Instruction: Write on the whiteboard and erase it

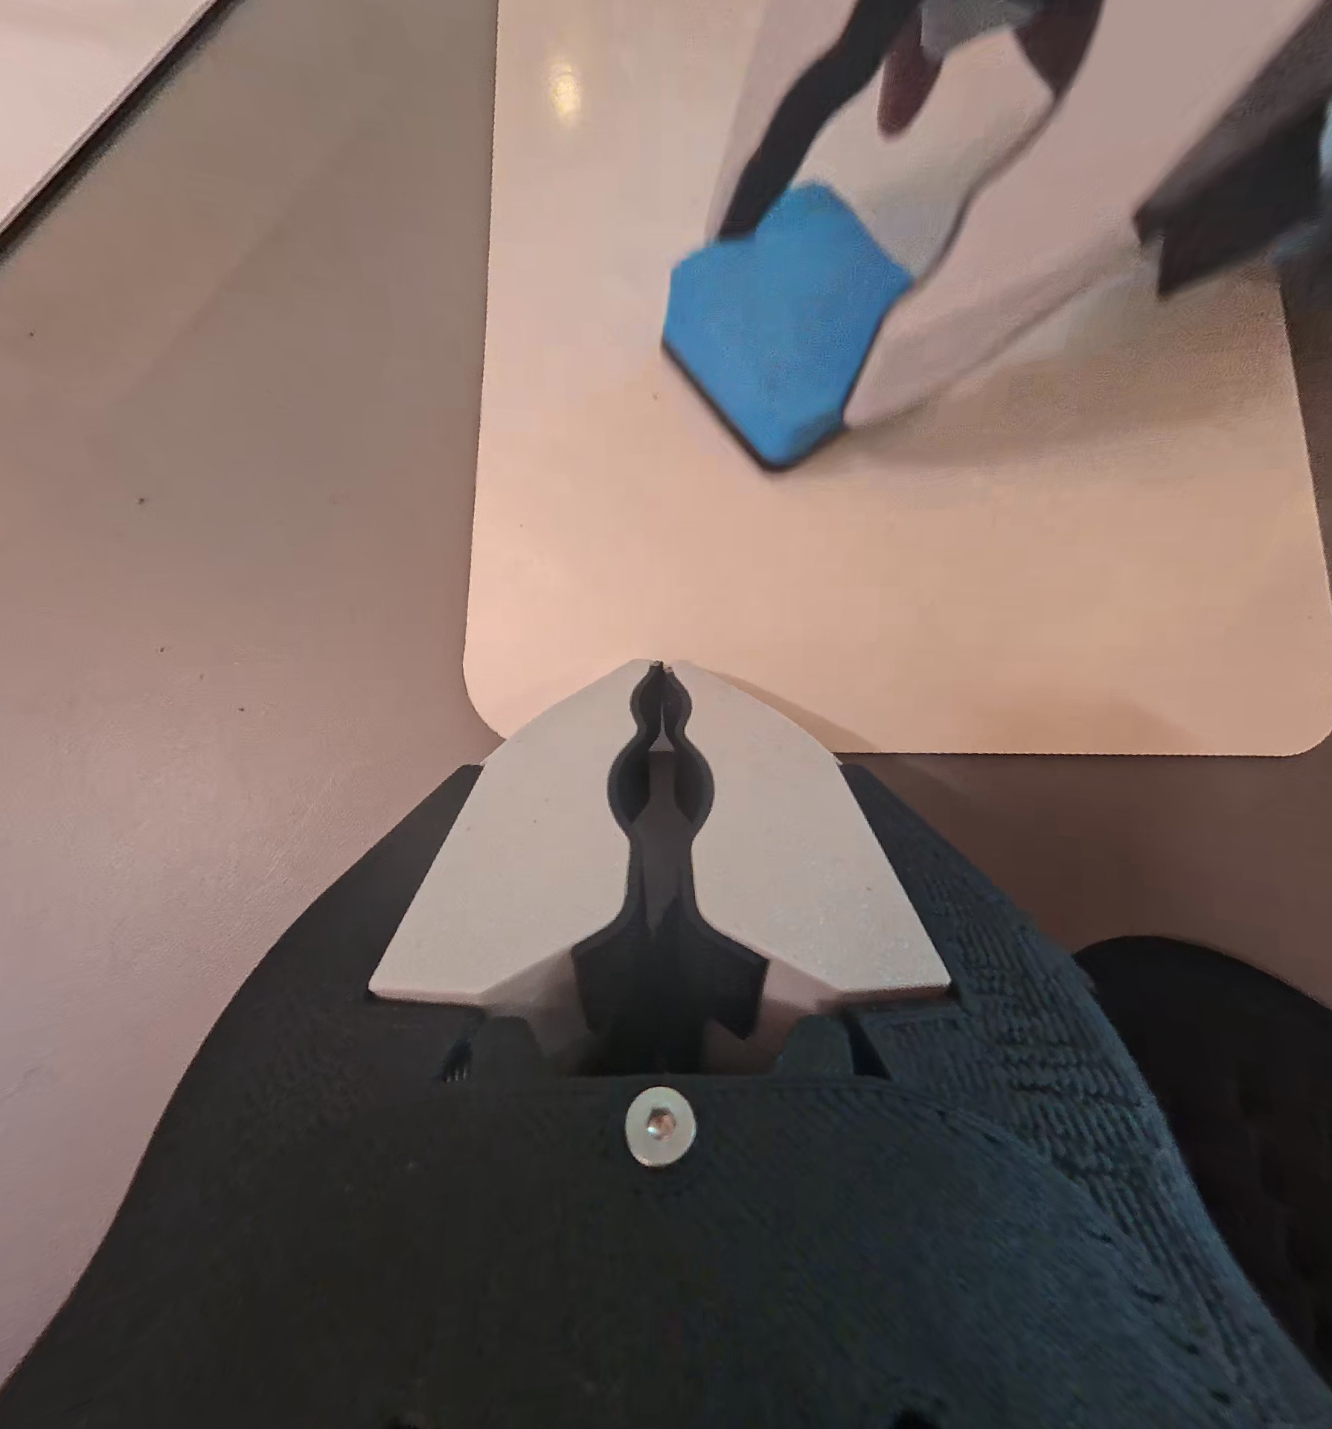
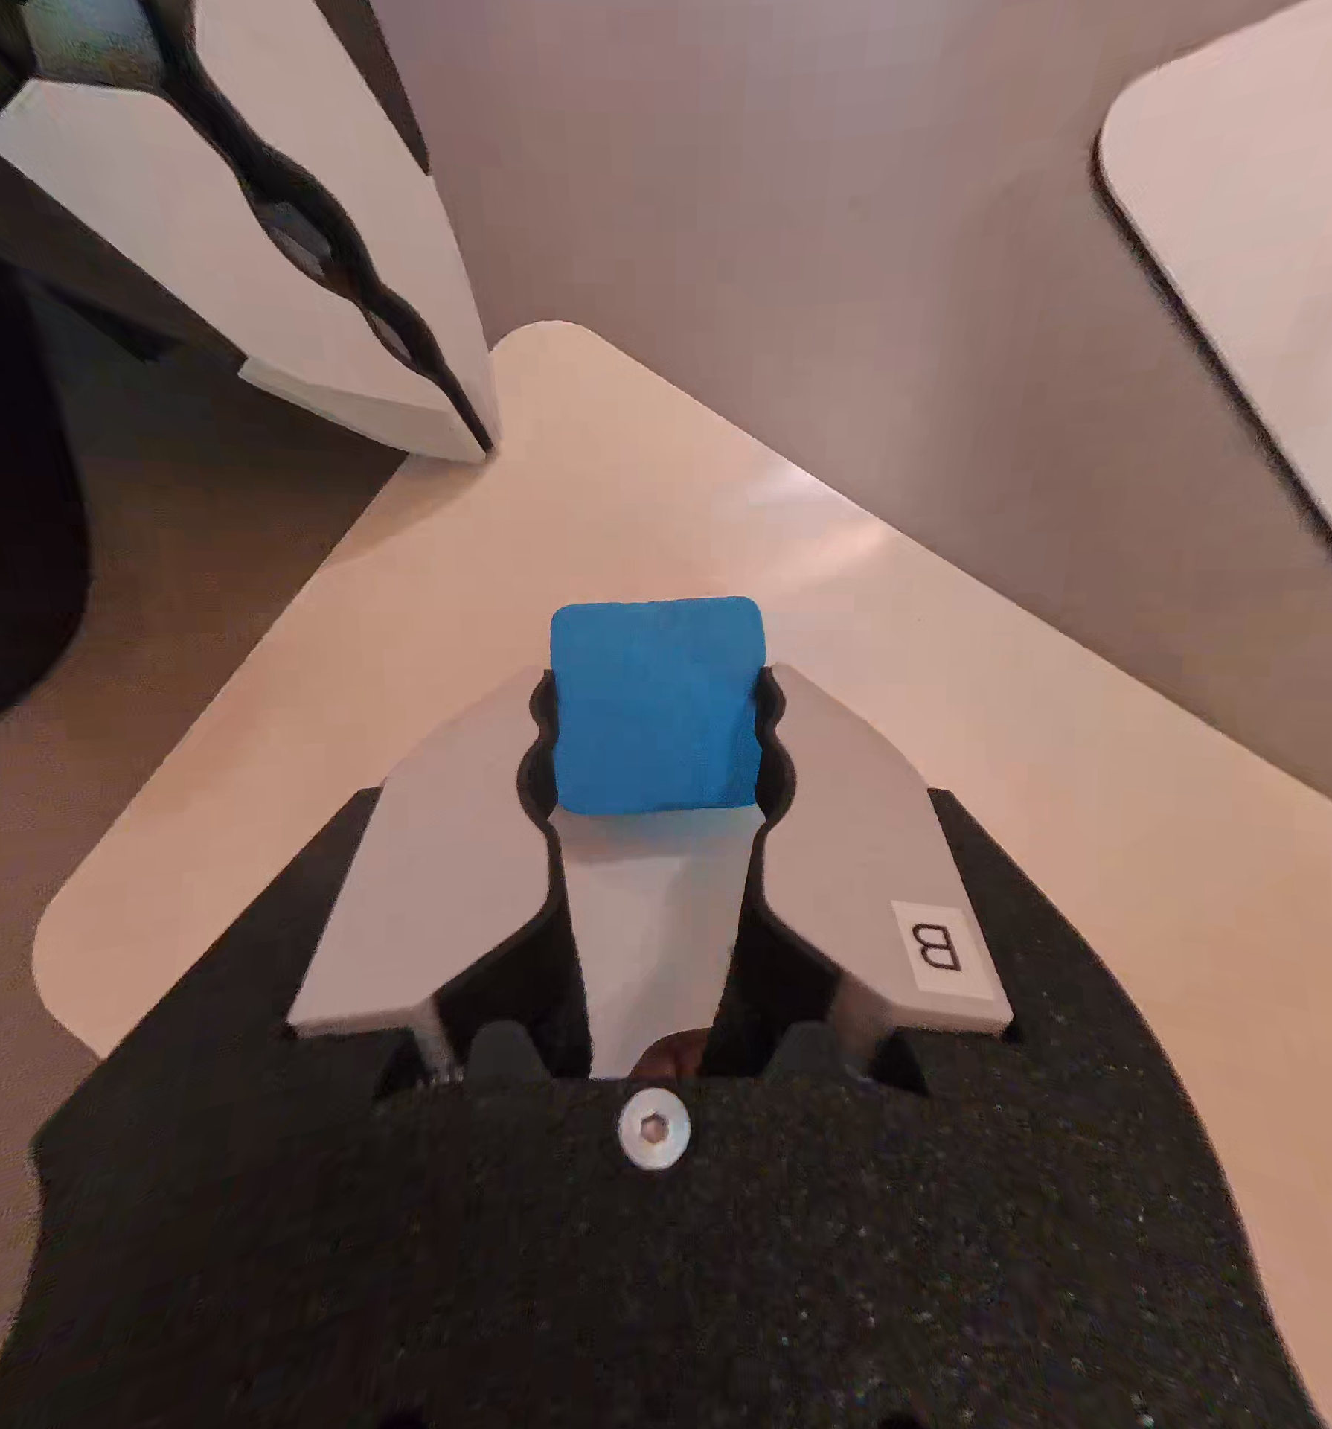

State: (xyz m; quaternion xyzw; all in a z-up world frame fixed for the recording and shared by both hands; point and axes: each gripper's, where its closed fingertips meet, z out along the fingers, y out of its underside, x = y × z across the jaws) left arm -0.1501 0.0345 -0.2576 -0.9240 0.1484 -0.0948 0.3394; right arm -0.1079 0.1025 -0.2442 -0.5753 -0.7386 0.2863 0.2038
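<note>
We see a small white whiteboard (image 1: 918,580) with rounded corners lying flat on a pale brown counter (image 1: 222,464). Our right gripper (image 2: 655,676) is closed around a blue eraser (image 2: 655,707), its two grey fingers (image 2: 446,850) pressing the block's sides. In the left wrist view the eraser's dark underside rests on the board, toward the far half of it, and that part of the view is blurred. Our left gripper (image 1: 661,666) holds nothing; its jaws are brought together until the tips meet, and it sits over the board's near edge, close to the near left corner. The board's surface looks blank. Another white panel (image 2: 1266,271) lies on the counter, well apart from the board.
</note>
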